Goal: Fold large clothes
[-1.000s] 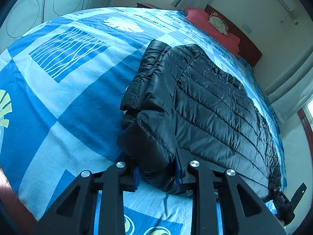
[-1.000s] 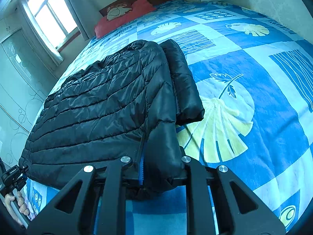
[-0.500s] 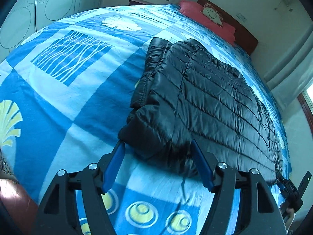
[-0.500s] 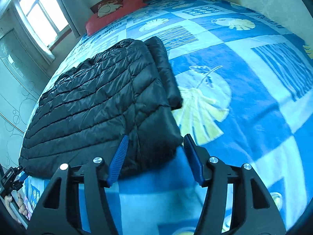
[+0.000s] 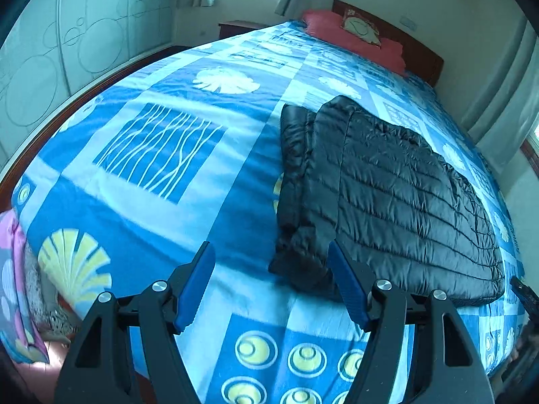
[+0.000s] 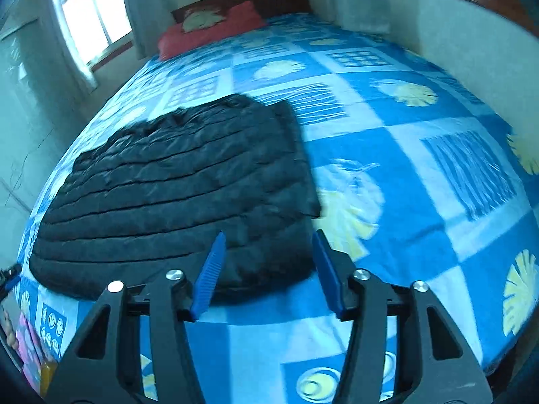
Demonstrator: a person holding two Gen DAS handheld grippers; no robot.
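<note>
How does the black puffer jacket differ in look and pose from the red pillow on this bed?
The black puffer jacket is glossy, quilted and lies folded flat near the foot of the bed; the red pillow is matte, bears a pale picture and sits against the headboard. Both rest on the blue patterned bedspread.

1. Left wrist view: looks forward and steeply down along the left gripper [image 5: 271, 281], whose fingers fill the lower frame; close above the near edge of the bed [image 5: 141, 208], headboard at upper right
2. Right wrist view: same downward tilt along the right gripper [image 6: 267, 267], headboard at upper centre
3. Shared: the black jacket [image 5: 397, 202] [image 6: 175, 188], seen from opposite near corners, and the red pillow [image 5: 353, 38] [image 6: 209, 32]
</note>
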